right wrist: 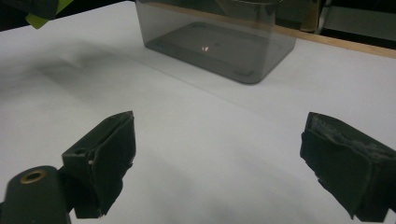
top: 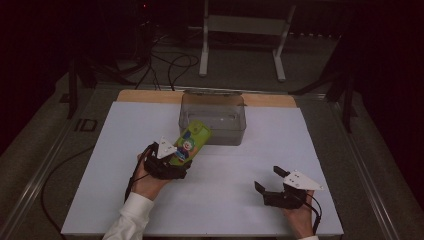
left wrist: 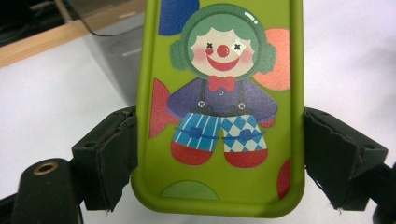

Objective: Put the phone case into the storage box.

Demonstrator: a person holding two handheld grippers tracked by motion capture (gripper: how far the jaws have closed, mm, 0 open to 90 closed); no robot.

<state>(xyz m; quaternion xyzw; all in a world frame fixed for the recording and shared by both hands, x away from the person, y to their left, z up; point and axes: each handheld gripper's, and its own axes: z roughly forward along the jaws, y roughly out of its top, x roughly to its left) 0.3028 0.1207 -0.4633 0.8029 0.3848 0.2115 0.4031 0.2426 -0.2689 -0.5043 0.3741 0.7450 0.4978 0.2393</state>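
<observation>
Evidently the left gripper [top: 172, 159] pinches the green case [left wrist: 219, 107] by its long edges, tilted toward the bin [top: 213, 120] near the table's far edge, probably to drop it in, while the right gripper [top: 272, 181] rests wide open and empty near the front edge.

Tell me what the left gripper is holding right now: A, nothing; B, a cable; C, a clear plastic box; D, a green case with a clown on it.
D: the left gripper has its jaws shut against both sides of the green clown case.

Green case [left wrist: 219, 116] — clown print (multicoloured)
</observation>
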